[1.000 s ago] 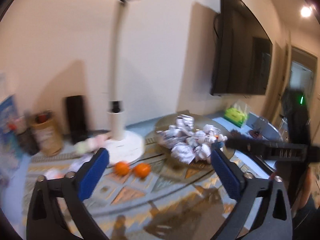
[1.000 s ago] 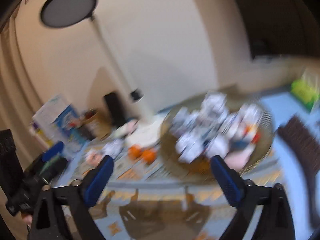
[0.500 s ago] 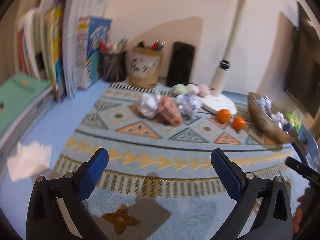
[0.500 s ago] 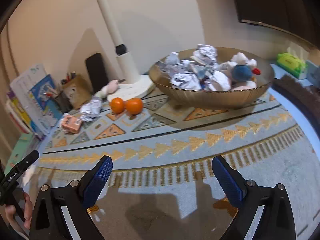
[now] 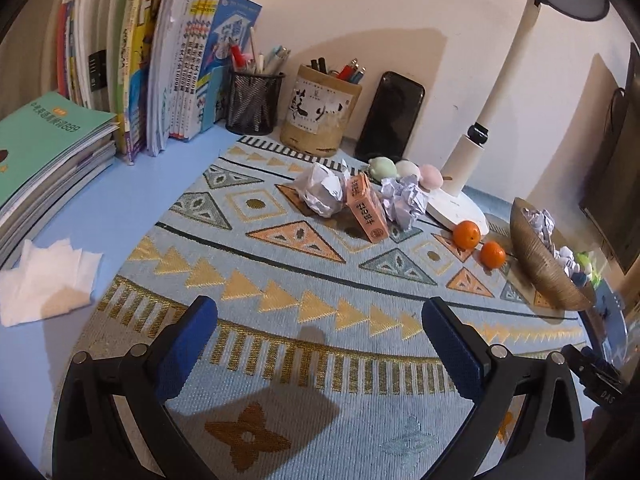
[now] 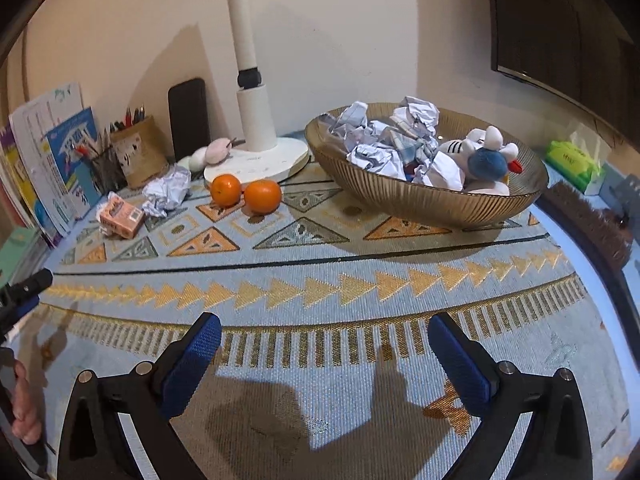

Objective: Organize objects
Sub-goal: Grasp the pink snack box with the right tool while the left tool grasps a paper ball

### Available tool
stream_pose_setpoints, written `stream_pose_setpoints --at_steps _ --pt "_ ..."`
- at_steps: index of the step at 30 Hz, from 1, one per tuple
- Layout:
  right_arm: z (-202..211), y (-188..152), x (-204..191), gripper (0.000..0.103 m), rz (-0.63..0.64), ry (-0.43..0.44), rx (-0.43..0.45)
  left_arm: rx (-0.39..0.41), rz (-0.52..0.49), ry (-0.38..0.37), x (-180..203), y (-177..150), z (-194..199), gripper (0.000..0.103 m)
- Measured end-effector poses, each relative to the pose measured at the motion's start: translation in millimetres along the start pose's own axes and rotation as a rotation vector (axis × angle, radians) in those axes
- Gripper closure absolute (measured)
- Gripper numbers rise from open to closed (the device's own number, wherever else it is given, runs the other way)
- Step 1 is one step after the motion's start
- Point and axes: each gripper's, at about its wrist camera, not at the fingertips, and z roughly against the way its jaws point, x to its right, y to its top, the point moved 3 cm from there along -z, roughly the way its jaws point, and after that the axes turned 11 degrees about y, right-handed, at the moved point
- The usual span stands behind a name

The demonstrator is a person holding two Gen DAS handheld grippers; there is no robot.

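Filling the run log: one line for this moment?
left gripper open, empty | right gripper open, empty | oranges on mat | bowl holds crumpled paper

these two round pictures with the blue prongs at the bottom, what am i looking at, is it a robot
No robot: a person holds a two-finger gripper in each hand, and a fisheye camera on each one looks forward along its fingers. One picture is from the left gripper, the other from the right gripper. The blue prongs are the finger pads. Both grippers are open and hold nothing.

They hover over a patterned mat on a blue desk. On it lie two oranges, a small orange box, crumpled paper balls and a lamp base. A bowl holds more crumpled paper and a plush toy. Along the wall stand books, two pen cups and a phone. A tissue lies at the left.
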Motion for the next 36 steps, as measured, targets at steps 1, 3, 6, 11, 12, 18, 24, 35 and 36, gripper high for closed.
stream_pose_setpoints --at_steps 1,3,6,11,12,18,24,35,36 --pt "0 1 -1 0.000 0.003 -0.016 0.002 -0.016 -0.001 -0.015 -1 1 -2 0.001" --pt "-1 5 -6 0.000 0.001 -0.017 -0.006 -0.058 0.007 -0.027 -4 2 -6 0.001" --pt "-8 21 -23 0.000 -0.067 0.134 -0.061 -0.103 -0.005 -0.028 -12 12 -8 0.001" --pt "-34 63 -101 0.000 -0.024 0.360 -0.131 -0.098 -0.081 -0.018 -21 64 -15 0.001" --pt "-45 67 -118 0.000 -0.007 0.395 -0.152 -0.086 -0.069 -0.022 -24 77 -20 0.001" --pt "-123 83 -191 0.000 0.005 0.516 -0.256 -0.181 0.049 -0.191 -31 124 -78 0.002" --pt "-177 98 -203 0.003 -0.044 0.451 -0.280 -0.293 0.125 -0.236 -37 118 -124 0.010" --pt "-175 92 -194 0.045 -0.071 0.497 -0.291 -0.314 0.056 -0.286 -9 112 -138 0.010" --pt "-166 90 -190 0.045 -0.062 0.483 -0.285 -0.315 0.049 -0.286 -5 110 -138 0.010"
